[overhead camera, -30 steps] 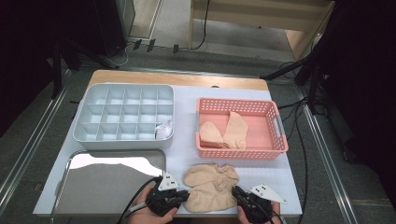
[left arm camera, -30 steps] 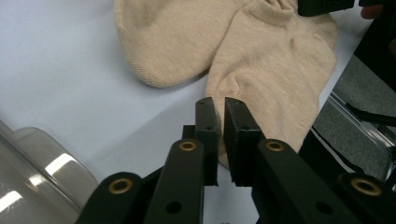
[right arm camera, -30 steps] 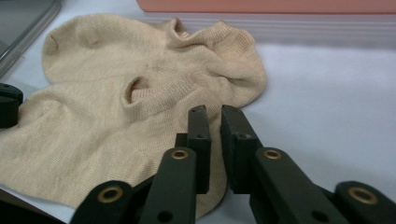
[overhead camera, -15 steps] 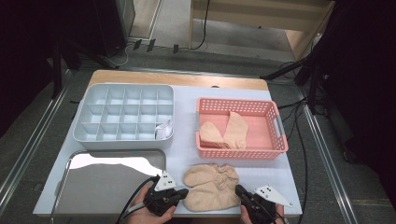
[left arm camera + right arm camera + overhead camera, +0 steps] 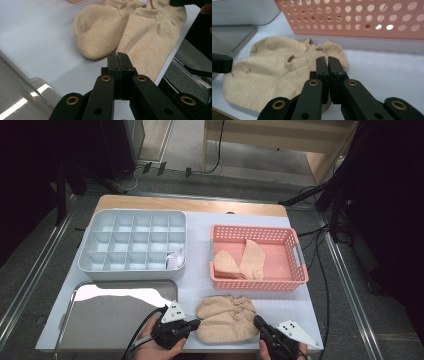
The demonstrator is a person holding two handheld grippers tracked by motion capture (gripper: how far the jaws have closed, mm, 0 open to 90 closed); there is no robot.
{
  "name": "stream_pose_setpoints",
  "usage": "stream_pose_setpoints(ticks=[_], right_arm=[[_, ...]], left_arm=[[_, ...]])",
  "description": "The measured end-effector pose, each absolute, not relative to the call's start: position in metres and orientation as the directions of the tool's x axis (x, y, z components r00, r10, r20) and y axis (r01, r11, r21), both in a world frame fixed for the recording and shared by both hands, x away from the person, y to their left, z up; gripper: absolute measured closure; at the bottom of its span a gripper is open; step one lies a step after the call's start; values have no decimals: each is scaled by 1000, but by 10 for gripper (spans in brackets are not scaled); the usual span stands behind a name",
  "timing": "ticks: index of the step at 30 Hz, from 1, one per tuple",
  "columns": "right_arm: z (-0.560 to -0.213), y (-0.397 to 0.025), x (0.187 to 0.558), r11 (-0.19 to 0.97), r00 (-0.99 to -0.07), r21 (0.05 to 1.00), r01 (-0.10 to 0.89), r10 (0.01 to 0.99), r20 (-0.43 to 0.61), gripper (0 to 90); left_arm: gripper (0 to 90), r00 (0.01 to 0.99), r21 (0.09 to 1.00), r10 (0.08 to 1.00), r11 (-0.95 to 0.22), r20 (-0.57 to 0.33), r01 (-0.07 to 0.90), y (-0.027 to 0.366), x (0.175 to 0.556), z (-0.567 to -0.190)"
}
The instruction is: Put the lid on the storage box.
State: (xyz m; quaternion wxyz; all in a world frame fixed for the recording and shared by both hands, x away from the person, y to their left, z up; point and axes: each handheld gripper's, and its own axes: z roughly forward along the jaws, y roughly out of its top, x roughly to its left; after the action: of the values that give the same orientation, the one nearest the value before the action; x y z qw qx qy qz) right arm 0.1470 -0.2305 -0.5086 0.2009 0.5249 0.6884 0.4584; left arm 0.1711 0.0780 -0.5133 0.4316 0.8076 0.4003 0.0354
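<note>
Item: pair of beige ankle socks (image 5: 226,319), laid side by side and partly overlapping on the white surface (image 5: 200,285), near its front edge, just in front of the pink perforated basket (image 5: 299,270) and just right of the steel tray (image 5: 90,320).

Step in hand, as judged: the socks are approached from both sides for a pick-up. For a clean grasp, each set of jaws would first need to be spread, then closed on a single thickness of knit at an edge or cuff rather than pushed into the middle of the heap; the two socks are best lifted evenly so that neither is dragged across the surface or caught on the tray lip.

Left hand-held gripper (image 5: 117,56): jaws pressed together, nothing pinched; tips rest at the near edge of the socks, at the seam where the two meet, seemingly touching or just short of the fabric.

Right hand-held gripper (image 5: 327,61): jaws likewise pressed together and empty; tips lie at the right edge of the socks, by a ribbed cuff.

Also listed: two more beige socks (image 5: 239,261) inside the basket; a grey compartment organiser (image 5: 132,245) behind the tray, well apart from both grippers.
</note>
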Motion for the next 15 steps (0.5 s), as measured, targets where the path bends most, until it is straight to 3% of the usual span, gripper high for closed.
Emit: stream_pose_setpoints(ticks=[15], right_arm=[[-502, -227, 162, 28, -375, 863, 505, 907, 190, 884]], left_arm=[[900, 667, 741, 687, -283, -287, 609, 81, 186, -501]])
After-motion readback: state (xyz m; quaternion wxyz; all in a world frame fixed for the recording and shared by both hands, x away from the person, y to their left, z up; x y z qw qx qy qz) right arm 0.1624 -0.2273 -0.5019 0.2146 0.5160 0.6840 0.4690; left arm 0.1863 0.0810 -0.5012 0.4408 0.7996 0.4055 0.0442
